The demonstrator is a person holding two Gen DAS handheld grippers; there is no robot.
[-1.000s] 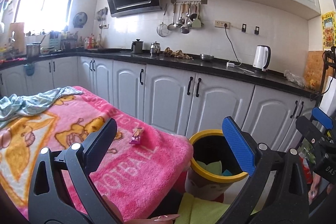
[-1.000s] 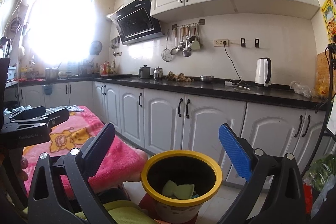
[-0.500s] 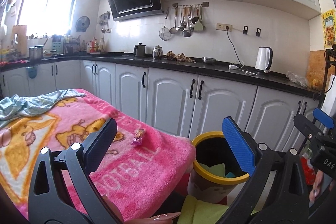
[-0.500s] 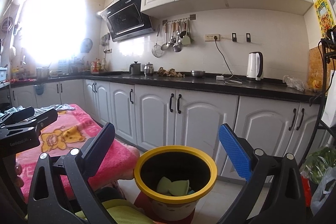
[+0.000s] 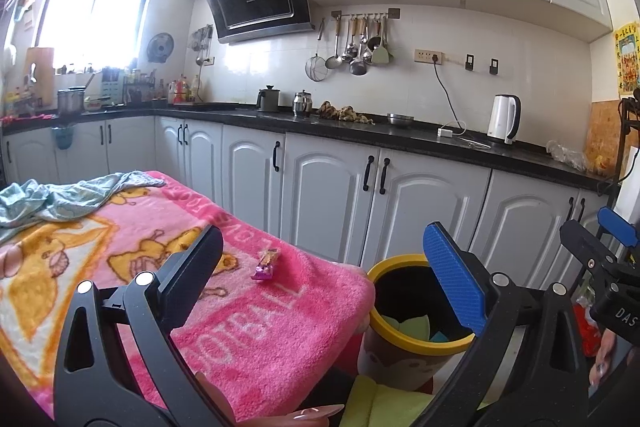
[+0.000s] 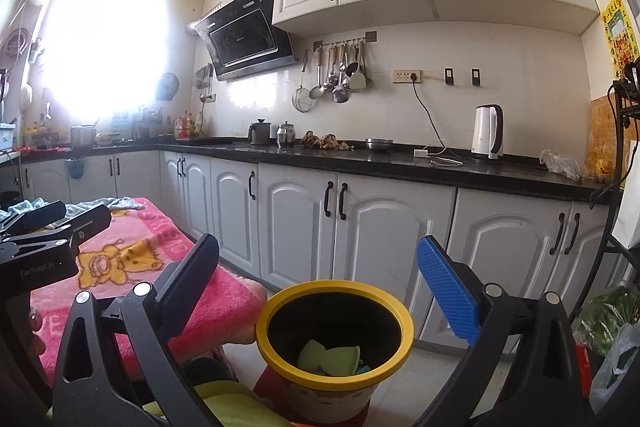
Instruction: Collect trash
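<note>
Teal cloth (image 5: 60, 197): the crumpled fabric lay at the far left end of the table, its left part cut off by my left camera's edge.
Pink fleece blanket with yellow cartoon print (image 5: 248, 331): it covered the whole table; I could not see the tabletop beneath, and its right edge drooped just beside the bin.
My left tongs (image 5: 324, 275): fingers stood wide apart, holding nothing, hovering above the blanket's near edge; one black pad (image 5: 192, 271), one blue.
Small pink-and-gold snack wrapper (image 5: 266, 264): it lay flat on the blanket near the right end, between my left fingers in view, apart from both; its print was too small to read.
Yellow-rimmed round waste bin (image 6: 404, 315): it stood on the floor just right of the table; pale green scraps (image 6: 328, 355) sat inside, its base hidden behind my lap.
My right tongs (image 6: 316, 283): fingers spread wide, empty, above the bin's mouth.
White lower cabinets (image 6: 384, 239): open floor ran between them and the bin.
Far right: bags on the floor, blurred.
</note>
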